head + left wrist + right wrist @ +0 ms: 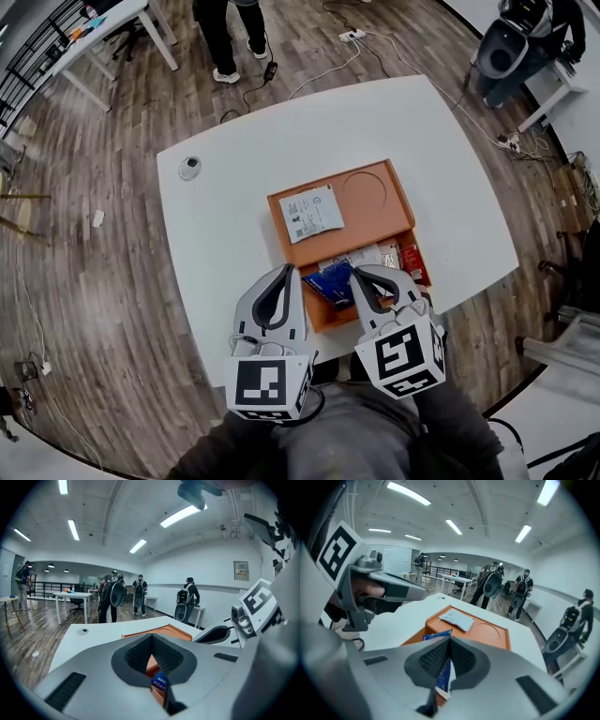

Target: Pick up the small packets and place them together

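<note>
The right gripper's (449,644) jaws are clamped on a blue foil packet (333,279) at the 6 o'clock end of the orange plastic tray (370,192), which sits on the white tabletop (234,216). The left gripper's (152,637) jaws are closed and empty at the tray's 7 o'clock. A white paper packet (311,213) lies at the tray's 11 o'clock.

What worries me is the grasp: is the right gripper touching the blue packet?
Touching. The right gripper view shows the right gripper shut on the blue packet.
</note>
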Tool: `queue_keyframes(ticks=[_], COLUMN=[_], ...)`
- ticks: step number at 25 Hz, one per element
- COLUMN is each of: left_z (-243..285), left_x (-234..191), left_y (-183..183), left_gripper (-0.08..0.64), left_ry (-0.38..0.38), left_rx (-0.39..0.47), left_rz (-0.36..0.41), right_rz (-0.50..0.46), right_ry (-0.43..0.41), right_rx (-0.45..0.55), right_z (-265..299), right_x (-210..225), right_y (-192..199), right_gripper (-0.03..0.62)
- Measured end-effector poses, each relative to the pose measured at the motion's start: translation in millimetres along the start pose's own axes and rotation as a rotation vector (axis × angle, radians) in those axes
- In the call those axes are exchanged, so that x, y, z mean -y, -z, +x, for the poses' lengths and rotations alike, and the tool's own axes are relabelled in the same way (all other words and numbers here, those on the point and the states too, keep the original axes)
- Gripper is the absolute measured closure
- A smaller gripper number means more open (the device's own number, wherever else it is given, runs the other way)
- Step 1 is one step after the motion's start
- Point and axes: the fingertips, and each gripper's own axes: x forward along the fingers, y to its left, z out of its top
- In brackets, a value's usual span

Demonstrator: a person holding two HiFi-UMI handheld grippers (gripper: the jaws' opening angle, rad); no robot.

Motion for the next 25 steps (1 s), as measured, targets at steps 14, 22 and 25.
queue_keyframes(ticks=[14, 22, 25], left_z=[-2.5, 3.8, 12.3], left_x=[16.2, -10.8, -19.0], left_y=[-43.2, -64.3, -65.0], left_gripper=[0.563, 0.563, 0.563], left_ry=[-0.007, -0.087, -0.111], left_rx=[0.094, 0.125, 0.121], left_rz=[0.025, 0.014, 0.007], right_rz=[-0.106, -0.121, -0.111], right_ry=[0.018, -0.039, -0.052], right_rx=[0.15, 0.208, 0.203], right_z=[-30.7, -8.0, 6.5], right_x=[22.9, 37.3, 47.1], right_y=[-76.2, -117.8, -118.7], right_gripper=[0.588, 0.588, 0.588])
